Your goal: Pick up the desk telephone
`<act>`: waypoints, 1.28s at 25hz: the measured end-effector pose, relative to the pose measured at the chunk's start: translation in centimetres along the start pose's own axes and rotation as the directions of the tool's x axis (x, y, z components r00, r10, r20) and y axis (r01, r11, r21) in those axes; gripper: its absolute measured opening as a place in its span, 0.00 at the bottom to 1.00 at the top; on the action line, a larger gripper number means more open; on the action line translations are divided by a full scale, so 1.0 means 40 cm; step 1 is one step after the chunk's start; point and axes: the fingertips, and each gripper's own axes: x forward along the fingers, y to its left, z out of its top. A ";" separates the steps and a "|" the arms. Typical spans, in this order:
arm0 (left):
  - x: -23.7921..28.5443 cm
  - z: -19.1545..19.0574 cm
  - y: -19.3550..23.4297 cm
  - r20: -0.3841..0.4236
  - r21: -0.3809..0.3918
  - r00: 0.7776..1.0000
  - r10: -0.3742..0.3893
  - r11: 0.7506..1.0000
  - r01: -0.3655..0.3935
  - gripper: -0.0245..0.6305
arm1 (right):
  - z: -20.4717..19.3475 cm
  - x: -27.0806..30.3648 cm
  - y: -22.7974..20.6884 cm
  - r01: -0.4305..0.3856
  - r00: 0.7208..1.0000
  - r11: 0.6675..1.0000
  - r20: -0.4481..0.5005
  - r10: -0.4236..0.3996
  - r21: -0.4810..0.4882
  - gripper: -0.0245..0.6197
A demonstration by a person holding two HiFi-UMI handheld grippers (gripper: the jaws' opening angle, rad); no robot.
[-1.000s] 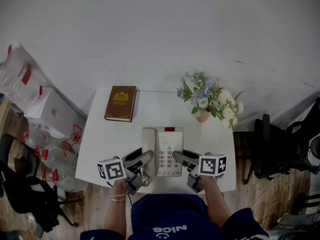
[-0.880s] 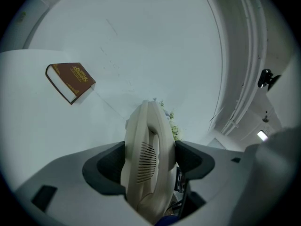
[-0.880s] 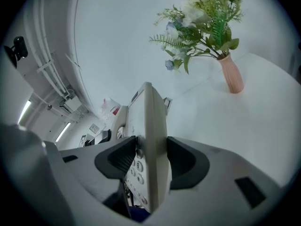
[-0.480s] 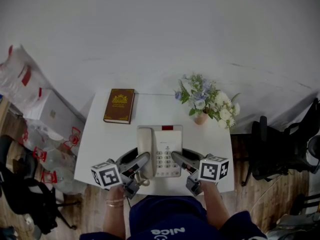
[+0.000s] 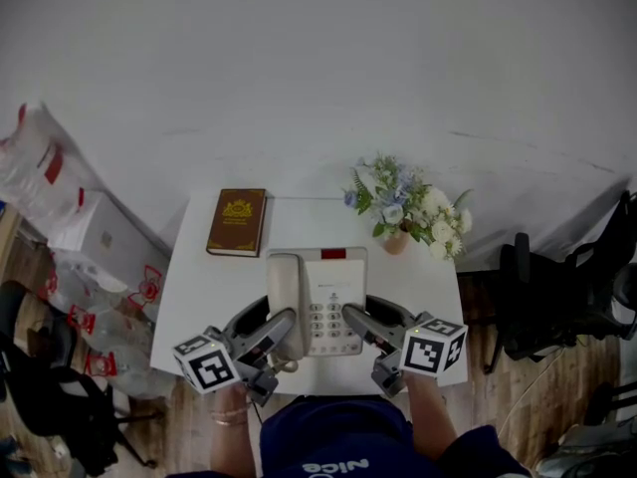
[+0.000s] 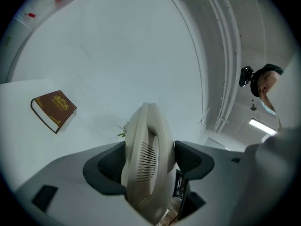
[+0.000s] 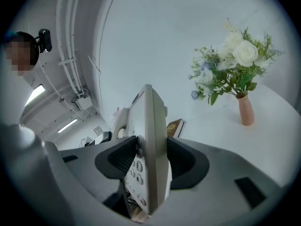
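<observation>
Facing up at the front edge of the white table [image 5: 194,282], the desk telephone [image 5: 333,275] is clamped from both sides — handset pinched by the left gripper [image 5: 271,319], keypad side by the right gripper [image 5: 370,315], both angled inward. "nice" is printed on the shirt [image 5: 333,446].

I see a cream desk telephone [image 5: 317,302] with a red patch on its far edge. Far left is a brown book [image 5: 237,221] with a gold emblem. Far right are white-and-blue flowers [image 5: 413,207] with green leaves, in a pink vase [image 5: 396,242]. The table [image 5: 199,277] is white. The left gripper [image 5: 279,314] and right gripper [image 5: 362,310] are grey, with black-and-white patterned cubes.
</observation>
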 end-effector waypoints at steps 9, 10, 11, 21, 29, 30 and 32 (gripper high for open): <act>-0.009 0.029 -0.064 0.029 0.062 0.998 -0.047 0.997 0.045 0.55 | 0.051 -0.036 0.058 -0.010 0.997 0.996 0.070 0.017 -0.094 0.39; -0.008 0.031 -0.070 0.032 0.065 0.998 -0.052 0.997 0.050 0.55 | 0.058 -0.040 0.063 -0.008 0.997 0.994 0.079 0.017 -0.108 0.39; -0.008 0.033 -0.077 0.035 0.069 0.998 -0.056 0.996 0.054 0.54 | 0.064 -0.045 0.069 -0.007 0.996 0.993 0.086 0.017 -0.121 0.39; -0.026 0.090 -0.172 0.090 0.169 0.991 -0.101 0.982 0.085 0.54 | 0.129 -0.083 0.151 -0.038 0.984 0.976 0.163 0.074 -0.213 0.39; -0.041 0.118 -0.214 0.118 0.220 0.985 -0.124 0.971 0.096 0.54 | 0.161 -0.096 0.194 -0.056 0.971 0.962 0.211 0.115 -0.267 0.39; -0.042 0.121 -0.218 0.121 0.225 0.984 -0.128 0.969 0.098 0.54 | 0.165 -0.097 0.199 -0.057 0.969 0.960 0.215 0.119 -0.274 0.39; -0.044 0.127 -0.224 0.126 0.232 0.983 -0.132 0.968 0.100 0.54 | 0.171 -0.098 0.205 -0.057 0.967 0.957 0.223 0.124 -0.284 0.39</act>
